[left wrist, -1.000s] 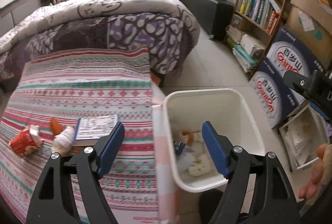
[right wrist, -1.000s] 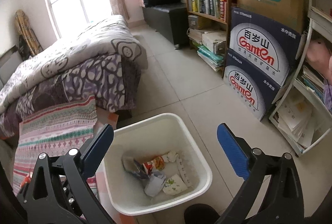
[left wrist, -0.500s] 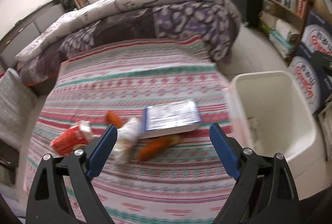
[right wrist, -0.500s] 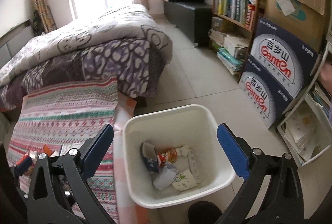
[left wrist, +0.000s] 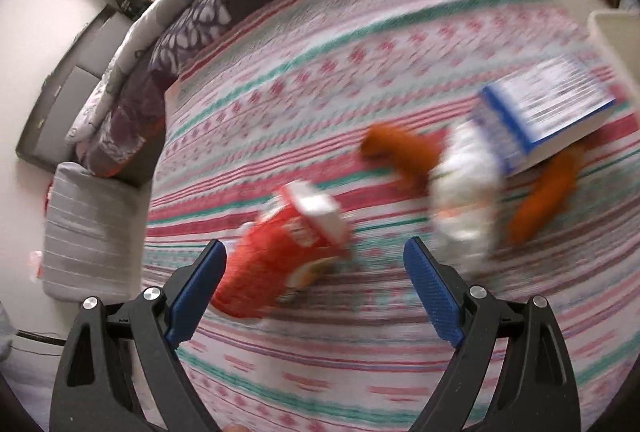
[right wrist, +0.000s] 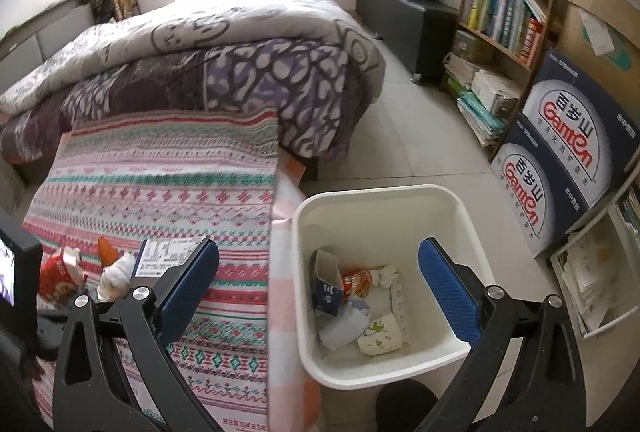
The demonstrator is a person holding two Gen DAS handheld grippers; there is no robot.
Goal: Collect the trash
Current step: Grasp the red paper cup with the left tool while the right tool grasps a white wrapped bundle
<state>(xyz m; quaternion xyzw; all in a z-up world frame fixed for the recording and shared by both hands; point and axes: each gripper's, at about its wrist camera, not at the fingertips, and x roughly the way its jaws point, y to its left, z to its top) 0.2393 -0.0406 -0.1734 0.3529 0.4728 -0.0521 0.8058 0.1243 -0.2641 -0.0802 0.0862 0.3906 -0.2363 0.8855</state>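
Note:
A crumpled red snack packet (left wrist: 288,244) lies on the striped bedspread (left wrist: 320,72), between the fingers of my open, empty left gripper (left wrist: 316,284). To its right lie a white wad (left wrist: 464,200) and orange peel pieces (left wrist: 400,152). The packet (right wrist: 60,272) and wad (right wrist: 116,272) also show in the right wrist view. My right gripper (right wrist: 320,292) is open and empty above the white trash bin (right wrist: 304,232), which holds several wrappers and papers.
A blue-and-white book (left wrist: 548,112) lies on the bedspread beside the trash, over one peel piece. A folded quilt (right wrist: 200,52) covers the far bed. Bookshelves (right wrist: 508,12) and Ganten boxes (right wrist: 560,152) line the right wall. A grey pillow (left wrist: 88,224) lies left.
My left gripper has swung left from the bin to over the bedspread and come close to the red packet. The right gripper has turned slightly left, still over the bin.

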